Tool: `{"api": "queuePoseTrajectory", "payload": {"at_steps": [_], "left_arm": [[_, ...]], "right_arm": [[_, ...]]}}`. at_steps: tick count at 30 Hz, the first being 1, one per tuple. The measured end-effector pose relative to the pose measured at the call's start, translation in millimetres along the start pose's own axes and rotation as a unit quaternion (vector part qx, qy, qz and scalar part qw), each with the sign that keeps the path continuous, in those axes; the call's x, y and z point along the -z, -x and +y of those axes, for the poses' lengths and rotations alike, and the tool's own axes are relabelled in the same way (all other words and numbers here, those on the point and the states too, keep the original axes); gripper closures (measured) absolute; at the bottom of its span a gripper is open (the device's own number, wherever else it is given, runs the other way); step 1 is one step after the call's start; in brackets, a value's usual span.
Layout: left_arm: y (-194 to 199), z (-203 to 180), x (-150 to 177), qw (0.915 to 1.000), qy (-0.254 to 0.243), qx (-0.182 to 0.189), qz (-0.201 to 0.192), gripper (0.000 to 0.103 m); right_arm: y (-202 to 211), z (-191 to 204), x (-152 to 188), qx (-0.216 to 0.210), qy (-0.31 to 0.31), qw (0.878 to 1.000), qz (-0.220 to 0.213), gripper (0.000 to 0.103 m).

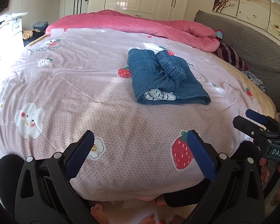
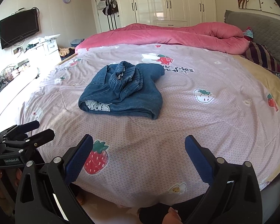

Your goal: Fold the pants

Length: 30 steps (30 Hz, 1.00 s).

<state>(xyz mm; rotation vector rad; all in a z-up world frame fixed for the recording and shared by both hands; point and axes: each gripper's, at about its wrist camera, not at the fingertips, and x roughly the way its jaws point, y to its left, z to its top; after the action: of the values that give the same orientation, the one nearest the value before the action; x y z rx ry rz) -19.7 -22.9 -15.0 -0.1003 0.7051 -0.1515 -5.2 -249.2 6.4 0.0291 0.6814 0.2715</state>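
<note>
On the pink strawberry-print bedspread (image 1: 87, 85), near the middle of the bed, lie the folded pants (image 1: 166, 78), a compact denim bundle well apart from both grippers; in the left wrist view its long axis runs from the far left toward the near right, with the thick folded edge nearest the camera; in the right wrist view the pants (image 2: 121, 93) spread mostly left to right, the folded edge again facing the foot of the bed. Ribbed elastic waistband (image 1: 170, 65) rests bunched on top of the bundle, pointing toward the far side; white lace trim (image 1: 159, 95) peeks out of the near fold, its extent inside the layers hidden. Left gripper (image 1: 140, 153) hovers above the near edge of the bedspread, its blue-padded fingers spread wide with nothing between them; right gripper (image 2: 139, 157) stands likewise, wide apart and empty, over the same edge. Each gripper shows at the border of the other's view, cut off by the frame. Pink quilt (image 2: 168, 33) lies rolled along the far side of the bed; grey headboard (image 2: 261, 28) stands at the right, with a striped pillow (image 2: 261, 57) against it, partly covered. White wardrobe (image 2: 168, 1) fills the back wall; a dark television (image 2: 18, 29) hangs at the left. Items on the white dresser (image 2: 46, 50) are washed out by sunlight and hard to make out.
</note>
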Motion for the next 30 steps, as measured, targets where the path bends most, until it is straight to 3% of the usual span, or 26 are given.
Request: {"api": "queuePoseTrajectory", "payload": {"at_steps": [30], "left_arm": [[7.7,2.7,-1.8,0.9999,0.0,-0.013,-0.01,0.01]], "right_arm": [[2.2,3.2,3.3,0.0,0.002,1.0,0.005,0.005]]}}
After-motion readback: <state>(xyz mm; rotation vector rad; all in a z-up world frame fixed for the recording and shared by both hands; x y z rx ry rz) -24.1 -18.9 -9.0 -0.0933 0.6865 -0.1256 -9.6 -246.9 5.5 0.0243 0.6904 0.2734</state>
